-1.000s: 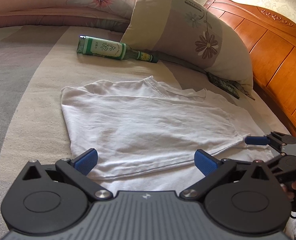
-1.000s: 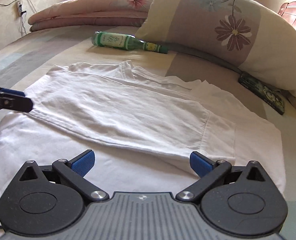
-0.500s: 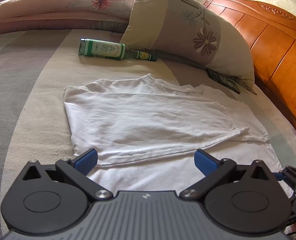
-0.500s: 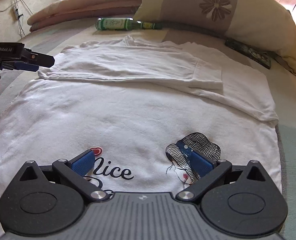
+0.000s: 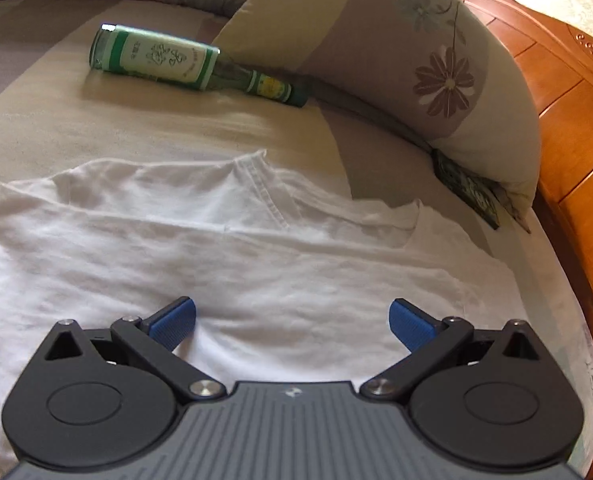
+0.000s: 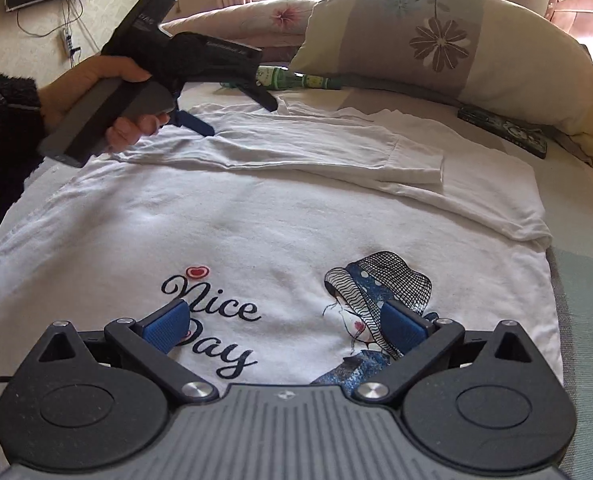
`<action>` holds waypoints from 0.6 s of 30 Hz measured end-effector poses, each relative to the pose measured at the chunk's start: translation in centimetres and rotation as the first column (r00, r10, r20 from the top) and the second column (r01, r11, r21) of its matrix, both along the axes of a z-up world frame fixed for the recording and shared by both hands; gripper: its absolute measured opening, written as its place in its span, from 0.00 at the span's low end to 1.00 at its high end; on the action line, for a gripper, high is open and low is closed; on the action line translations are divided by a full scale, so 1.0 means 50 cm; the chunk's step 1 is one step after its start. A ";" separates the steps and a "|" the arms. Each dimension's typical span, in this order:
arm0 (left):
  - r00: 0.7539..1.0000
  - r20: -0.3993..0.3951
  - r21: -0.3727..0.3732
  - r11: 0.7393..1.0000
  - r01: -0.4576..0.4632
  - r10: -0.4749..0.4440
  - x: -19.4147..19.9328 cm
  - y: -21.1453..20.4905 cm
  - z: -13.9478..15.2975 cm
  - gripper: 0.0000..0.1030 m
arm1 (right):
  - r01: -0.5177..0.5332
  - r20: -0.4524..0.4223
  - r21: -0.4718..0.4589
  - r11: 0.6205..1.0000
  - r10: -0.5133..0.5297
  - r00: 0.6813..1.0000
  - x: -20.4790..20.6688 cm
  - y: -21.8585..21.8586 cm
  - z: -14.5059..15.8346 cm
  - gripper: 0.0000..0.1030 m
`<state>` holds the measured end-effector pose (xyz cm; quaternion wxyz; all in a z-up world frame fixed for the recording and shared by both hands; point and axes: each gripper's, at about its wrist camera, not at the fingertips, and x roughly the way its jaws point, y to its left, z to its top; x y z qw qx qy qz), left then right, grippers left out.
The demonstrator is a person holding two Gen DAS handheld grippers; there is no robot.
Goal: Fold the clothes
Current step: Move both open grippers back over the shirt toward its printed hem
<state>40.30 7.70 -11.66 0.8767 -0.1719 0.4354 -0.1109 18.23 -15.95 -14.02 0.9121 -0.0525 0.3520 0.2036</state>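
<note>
Where the beige and grey striped bed cover (image 6: 584, 280) is spread flat, a white cotton T-shirt (image 6: 280, 224) printed with "Nice Day" in black script and a girl in a netted blue hat is laid print-side up; its far portion, nearest the pillow, is folded over on itself, a short sleeve being turned inward on top; the ribbed neckline is seen in the left wrist view at the far edge of the folded layer, T-shirt (image 5: 256, 264).
The left gripper (image 5: 292, 320), black-bodied with blue ribbed pads, is held with its jaws spread wide and empty above the folded part of the shirt; in the right wrist view it is seen gripped by a hand (image 6: 96, 92) in a dark fuzzy sleeve, its fingertips pointed down at the fold near the shirt's left edge; whether the cloth is touched cannot be told.
The right gripper (image 6: 284, 326), of the same make, is likewise held agape and empty, over the printed lower part.
A green glass bottle (image 5: 184, 64) with a white and green label is laid on its side beyond the shirt, neck toward a large flower-patterned pillow (image 5: 416, 60); a dark flat patterned object (image 6: 504, 130) is tucked at the pillow's foot; an orange-brown carved wooden headboard (image 5: 568, 120) is stood behind.
</note>
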 end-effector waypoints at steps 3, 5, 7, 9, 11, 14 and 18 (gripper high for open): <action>1.000 -0.008 0.021 0.999 -0.025 0.026 0.036 -0.002 0.001 0.99 | 0.007 0.003 -0.010 1.000 -0.007 1.000 -0.006 0.001 -0.001 1.00; 0.999 -0.017 0.013 0.999 -0.031 0.031 0.041 -0.009 0.012 0.99 | 0.006 -0.002 -0.010 1.000 -0.006 1.000 -0.007 -0.002 0.000 1.00; 0.999 -0.026 0.006 0.999 -0.036 0.036 0.046 -0.015 0.023 0.99 | 0.005 -0.006 -0.013 1.000 -0.005 1.000 -0.009 -0.004 0.001 1.00; 1.000 -0.013 -0.036 0.999 0.002 -0.003 0.034 -0.029 0.030 0.99 | 0.007 -0.009 -0.015 1.000 -0.007 1.000 -0.009 -0.004 0.001 1.00; 0.999 -0.010 -0.062 0.997 0.050 -0.051 0.018 -0.048 0.026 0.99 | 0.009 -0.011 -0.016 1.000 -0.009 1.000 -0.008 -0.004 0.001 1.00; 0.998 -0.043 -0.005 0.999 0.051 -0.051 0.021 -0.069 -0.001 0.99 | 0.010 -0.015 -0.019 1.000 -0.011 1.000 -0.008 -0.003 0.002 1.00; 0.999 -0.047 -0.017 1.000 -0.007 0.006 0.044 -0.061 0.005 0.99 | 0.009 -0.017 -0.020 1.000 -0.009 1.000 -0.008 -0.003 0.004 1.00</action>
